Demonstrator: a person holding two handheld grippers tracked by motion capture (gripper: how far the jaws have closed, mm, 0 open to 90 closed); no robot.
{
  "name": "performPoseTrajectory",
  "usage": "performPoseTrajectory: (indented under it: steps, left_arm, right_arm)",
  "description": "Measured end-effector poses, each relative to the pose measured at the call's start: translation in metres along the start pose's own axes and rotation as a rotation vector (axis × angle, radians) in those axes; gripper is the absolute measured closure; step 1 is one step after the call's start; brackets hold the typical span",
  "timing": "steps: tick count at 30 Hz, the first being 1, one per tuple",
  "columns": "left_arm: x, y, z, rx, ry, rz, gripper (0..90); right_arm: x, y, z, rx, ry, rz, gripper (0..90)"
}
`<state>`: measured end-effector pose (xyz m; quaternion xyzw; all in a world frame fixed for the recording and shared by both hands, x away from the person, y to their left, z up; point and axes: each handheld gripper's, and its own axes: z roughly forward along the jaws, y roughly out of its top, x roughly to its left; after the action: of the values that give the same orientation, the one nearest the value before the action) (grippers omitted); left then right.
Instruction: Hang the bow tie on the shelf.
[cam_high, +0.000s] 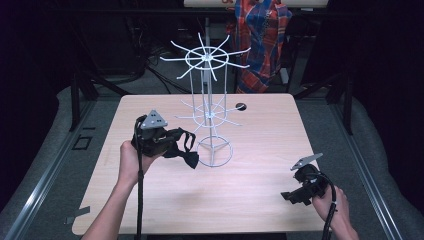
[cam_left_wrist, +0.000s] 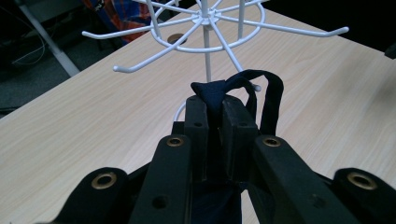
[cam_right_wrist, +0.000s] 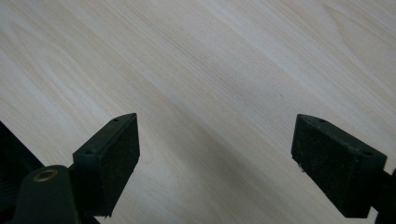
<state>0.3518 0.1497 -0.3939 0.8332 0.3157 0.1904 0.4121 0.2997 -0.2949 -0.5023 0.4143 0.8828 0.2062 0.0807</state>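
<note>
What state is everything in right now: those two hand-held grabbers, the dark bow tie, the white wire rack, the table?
Left gripper: shut on the bow tie, held beside the rack.
Bow tie: pinched between the fingers, strap looping free, not on a hook.
Right gripper: open, nothing between its fingers, low over the table.
Wire rack: upright, every visible hook bare.
Table: bare wood around the rack.

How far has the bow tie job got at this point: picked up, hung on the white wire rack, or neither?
Picked up, not yet hung. The left gripper is shut on the dark bow tie, held off the table with its strap loop just short of the white wire rack. No hook carries anything. Left to do: slip the loop over a lower hook and let go. The right gripper rests open over bare wood.
</note>
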Motion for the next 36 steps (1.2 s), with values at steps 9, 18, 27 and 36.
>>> performPoseTrajectory:
  steps: [9, 18, 27, 36]
  left_arm:
    - [0.003, 0.001, 0.013, 0.018, 0.003, -0.017, 82.1]
    - [0.002, 0.003, 0.027, 0.021, -0.010, -0.023, 82.2]
    - [0.000, 0.003, 0.039, 0.003, -0.023, -0.039, 82.2]
    - [-0.003, 0.005, 0.050, -0.003, -0.026, -0.046, 82.1]
  right_arm:
    - [0.001, 0.000, -0.001, -0.004, 0.007, -0.002, 15.3]
    - [0.001, 0.000, 0.000, -0.001, 0.007, -0.005, 15.4]
    - [0.002, 0.000, 0.000, 0.003, 0.006, -0.006, 15.4]
    - [0.001, 0.000, 0.000, -0.016, 0.006, 0.001, 15.4]
